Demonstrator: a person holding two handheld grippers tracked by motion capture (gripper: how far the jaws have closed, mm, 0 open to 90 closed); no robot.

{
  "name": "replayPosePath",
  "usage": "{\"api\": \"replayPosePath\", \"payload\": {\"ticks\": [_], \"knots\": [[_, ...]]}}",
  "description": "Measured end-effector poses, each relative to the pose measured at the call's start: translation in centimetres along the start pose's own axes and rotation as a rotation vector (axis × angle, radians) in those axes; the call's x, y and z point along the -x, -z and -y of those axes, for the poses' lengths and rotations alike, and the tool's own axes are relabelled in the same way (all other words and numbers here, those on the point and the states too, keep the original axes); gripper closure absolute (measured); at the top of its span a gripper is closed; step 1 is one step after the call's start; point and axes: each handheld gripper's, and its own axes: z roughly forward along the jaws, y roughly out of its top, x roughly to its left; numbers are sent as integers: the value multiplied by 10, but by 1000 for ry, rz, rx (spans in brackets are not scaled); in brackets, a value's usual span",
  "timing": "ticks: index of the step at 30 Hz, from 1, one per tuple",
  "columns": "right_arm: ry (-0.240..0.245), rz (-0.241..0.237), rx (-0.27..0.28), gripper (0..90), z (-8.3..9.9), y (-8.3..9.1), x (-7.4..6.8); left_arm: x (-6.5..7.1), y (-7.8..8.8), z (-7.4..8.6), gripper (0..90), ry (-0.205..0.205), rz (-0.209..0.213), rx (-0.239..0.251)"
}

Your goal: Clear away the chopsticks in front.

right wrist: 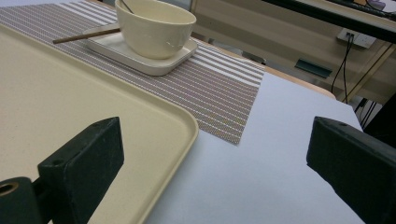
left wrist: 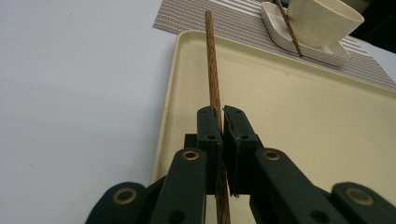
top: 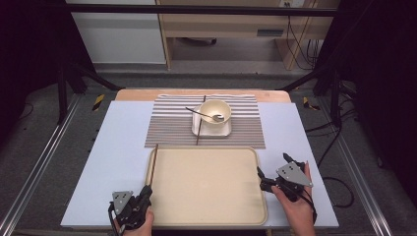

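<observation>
The left gripper (left wrist: 222, 116) is clenched on a brown chopstick (left wrist: 212, 74), which juts forward from its jaws along the left rim of the cream tray (left wrist: 299, 112). The right gripper (right wrist: 215, 158) stands released at the tray's right edge. Beyond both, a second chopstick (top: 199, 129) leans on the plate (top: 223, 132) under the bowl (top: 215, 112).

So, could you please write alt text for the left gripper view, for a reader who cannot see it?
The left gripper has its two black fingers shut on a brown chopstick, which points away along the left rim of a beige tray. Beyond the tray, a cream bowl stands on a white plate on a striped mat, with a second chopstick leaning on the plate.
</observation>
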Motion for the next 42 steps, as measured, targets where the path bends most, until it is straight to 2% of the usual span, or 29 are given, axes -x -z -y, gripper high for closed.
{"api": "replayPosePath", "payload": {"ticks": [13,22,42], "knots": [[-4,-3,-3,42,1,1,1,2,-4,8,854,-4,-4,-16],[-7,-9,-6,41,1,0,1,2,-6,13,854,-24,-21,-28],[-7,-18,-12,41,1,-1,0,1,-9,15,854,-43,-50,-28]]}}
